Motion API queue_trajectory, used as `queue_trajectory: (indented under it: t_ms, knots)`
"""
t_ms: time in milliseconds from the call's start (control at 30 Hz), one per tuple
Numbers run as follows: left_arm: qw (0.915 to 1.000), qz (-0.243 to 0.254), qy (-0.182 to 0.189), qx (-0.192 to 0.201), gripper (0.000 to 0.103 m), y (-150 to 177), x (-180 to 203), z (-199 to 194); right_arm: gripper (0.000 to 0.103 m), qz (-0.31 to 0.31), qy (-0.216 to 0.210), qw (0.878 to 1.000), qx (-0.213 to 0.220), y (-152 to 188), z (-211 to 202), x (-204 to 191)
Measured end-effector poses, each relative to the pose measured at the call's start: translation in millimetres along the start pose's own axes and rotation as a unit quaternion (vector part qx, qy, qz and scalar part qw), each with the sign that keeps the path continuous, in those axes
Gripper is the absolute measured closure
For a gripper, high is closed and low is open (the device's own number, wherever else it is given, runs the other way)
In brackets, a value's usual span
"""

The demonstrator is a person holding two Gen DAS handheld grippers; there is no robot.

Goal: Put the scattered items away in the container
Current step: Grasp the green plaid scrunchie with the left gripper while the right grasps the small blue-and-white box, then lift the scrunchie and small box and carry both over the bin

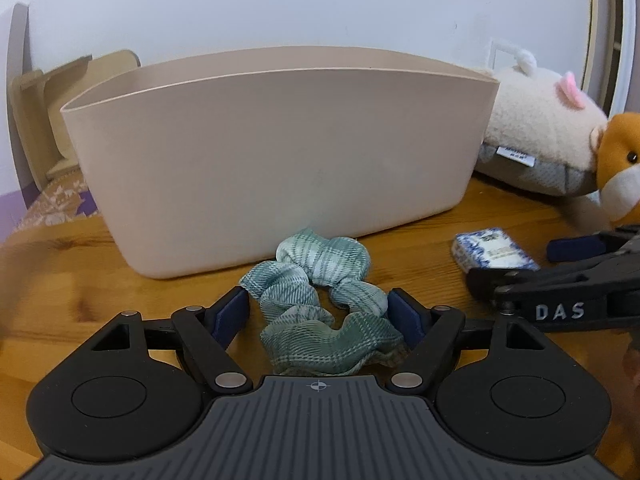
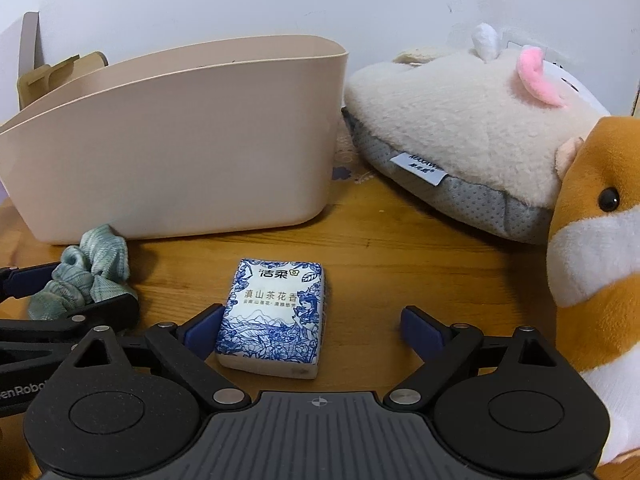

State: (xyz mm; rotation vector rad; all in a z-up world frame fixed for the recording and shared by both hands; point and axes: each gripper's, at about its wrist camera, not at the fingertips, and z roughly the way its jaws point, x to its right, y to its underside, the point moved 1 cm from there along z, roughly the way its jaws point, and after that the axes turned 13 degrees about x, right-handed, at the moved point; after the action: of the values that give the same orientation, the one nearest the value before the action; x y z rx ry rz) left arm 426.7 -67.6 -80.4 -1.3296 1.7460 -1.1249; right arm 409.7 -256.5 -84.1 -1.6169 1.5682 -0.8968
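A green plaid scrunchie [image 1: 320, 300] lies on the wooden table just in front of the beige tub [image 1: 280, 160]. My left gripper [image 1: 320, 312] stands open around it, one blue pad on each side, and the fabric is not squeezed. In the right wrist view a blue-and-white tissue pack [image 2: 276, 320] lies flat between the fingers of my right gripper [image 2: 314, 332]. That gripper is open; the pack sits close to the left finger and well apart from the right one. The tub [image 2: 180, 160] stands behind and to the left. Its inside is hidden.
A cream plush slipper [image 2: 460, 128] with a pink ear lies right of the tub. An orange and white plush hamster [image 2: 600, 240] stands at the right edge, close to my right gripper. A wooden stand [image 1: 40, 120] and a patterned cloth [image 1: 60, 200] are behind the tub's left end.
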Motion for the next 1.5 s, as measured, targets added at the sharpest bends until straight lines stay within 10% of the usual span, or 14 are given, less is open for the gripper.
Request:
queue_trajectory:
  t_ms: [167, 400, 667, 1500]
  knots:
    - [1.0, 0.0, -0.006, -0.001, 0.028, -2, 2, 3, 0.02, 0.001, -0.003, 1.0, 0.004, -2, 0, 3]
    - [1.0, 0.001, -0.008, 0.0, 0.039, -4, 6, -1, 0.06, -0.005, -0.014, 1.0, 0.007, -3, -8, -4]
    - [0.9999, 0.009, 0.007, -0.005, 0.075, -4, 15, -12, 0.061, -0.001, -0.013, 1.0, 0.009, -1, -14, -4]
    - [0.996, 0.03, -0.02, 0.081, 0.081, -50, 21, -109, 0.061, 0.023, -0.047, 0.993, 0.107, -32, -121, 7]
